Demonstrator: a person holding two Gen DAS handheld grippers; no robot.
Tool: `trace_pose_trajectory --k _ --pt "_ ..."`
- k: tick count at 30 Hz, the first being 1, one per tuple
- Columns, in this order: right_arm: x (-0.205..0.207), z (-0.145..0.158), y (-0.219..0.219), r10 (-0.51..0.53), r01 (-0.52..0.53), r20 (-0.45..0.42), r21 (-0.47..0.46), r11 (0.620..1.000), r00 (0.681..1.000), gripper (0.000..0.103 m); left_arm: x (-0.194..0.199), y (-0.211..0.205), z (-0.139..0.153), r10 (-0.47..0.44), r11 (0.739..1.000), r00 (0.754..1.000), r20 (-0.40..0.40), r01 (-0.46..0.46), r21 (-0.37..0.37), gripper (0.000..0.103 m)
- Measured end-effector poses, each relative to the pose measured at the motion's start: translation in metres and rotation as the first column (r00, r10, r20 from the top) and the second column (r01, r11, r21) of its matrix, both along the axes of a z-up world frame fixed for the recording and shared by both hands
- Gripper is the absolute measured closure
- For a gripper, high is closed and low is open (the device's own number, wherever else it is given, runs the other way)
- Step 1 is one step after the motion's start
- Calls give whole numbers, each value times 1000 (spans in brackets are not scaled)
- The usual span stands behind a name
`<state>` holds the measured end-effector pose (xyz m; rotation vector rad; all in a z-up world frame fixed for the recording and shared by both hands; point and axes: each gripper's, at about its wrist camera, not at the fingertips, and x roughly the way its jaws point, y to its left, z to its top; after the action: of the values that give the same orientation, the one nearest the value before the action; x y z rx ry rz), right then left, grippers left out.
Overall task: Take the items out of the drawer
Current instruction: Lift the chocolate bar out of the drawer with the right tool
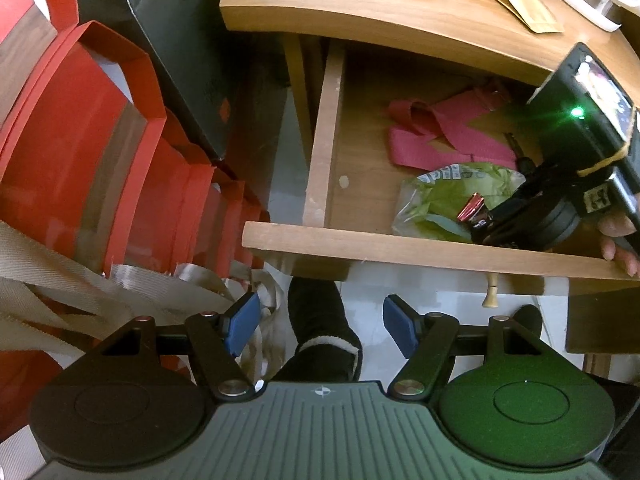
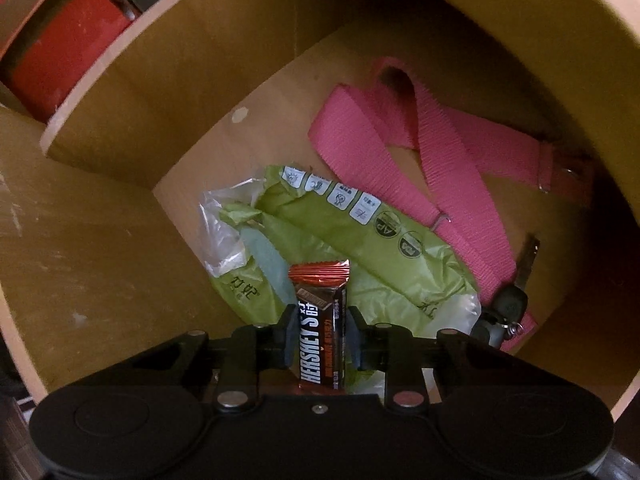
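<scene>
The right tongs (image 2: pixel 318 334) point down into the open drawer (image 2: pixel 120 152) and have closed on a Hershey's bar (image 2: pixel 318 328). Both pads press its long sides, and the bar stands on end between them with its crimped red tip beyond the fingertips. No earlier view is given, so only the grip itself can be told.

Just beyond the bar, under and ahead of these tongs, lies a crumpled green bag (image 2: pixel 360 248) with clear plastic at its edges. Further ahead and to the right of the tongs a pink strap (image 2: pixel 432 152) lies folded over itself, one end crossing the bag's far edge. To the right of the tongs, beside the bag, sits a key (image 2: pixel 516 292) with a dark head, touching the strap.

The left tongs (image 1: pixel 320 330) stand wide, with nothing between the blue pads (image 1: pixel 242 326). They hang outside the drawer, in front of its front panel (image 1: pixel 400 246), above the floor (image 1: pixel 400 288) and a person's dark slipper (image 1: pixel 320 328). From here the drawer is ahead and to the right, under the counter (image 1: pixel 360 4); the right tongs (image 1: pixel 476 222) reach into its near right part, and the bar's red end (image 1: pixel 470 206) shows at their tips over the bag (image 1: pixel 452 192). The strap (image 1: pixel 440 136) lies beyond. A hand (image 1: pixel 618 240) grips that tool. To the left of the left tongs stand red boxes (image 1: pixel 80 140), with beige webbing (image 1: pixel 60 280) close by.
</scene>
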<state>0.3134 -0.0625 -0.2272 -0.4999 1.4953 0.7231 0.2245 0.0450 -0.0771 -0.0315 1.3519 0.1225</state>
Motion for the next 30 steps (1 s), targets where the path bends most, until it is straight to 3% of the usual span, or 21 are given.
trace_pose_trajectory --k 14,26,30 --pt "-13 50 -27 -99 83 107 149 985 989 79 -3 -5 10 -3 1000 1000 18 3 3 31" --pt "-14 102 -50 -247 188 176 295 937 953 79 -8 -12 30 -14 1000 998 57 13 6 31" --pt "-18 131 -62 -299 215 207 349 912 932 79 -10 -14 35 -17 1000 998 66 16 8 31"
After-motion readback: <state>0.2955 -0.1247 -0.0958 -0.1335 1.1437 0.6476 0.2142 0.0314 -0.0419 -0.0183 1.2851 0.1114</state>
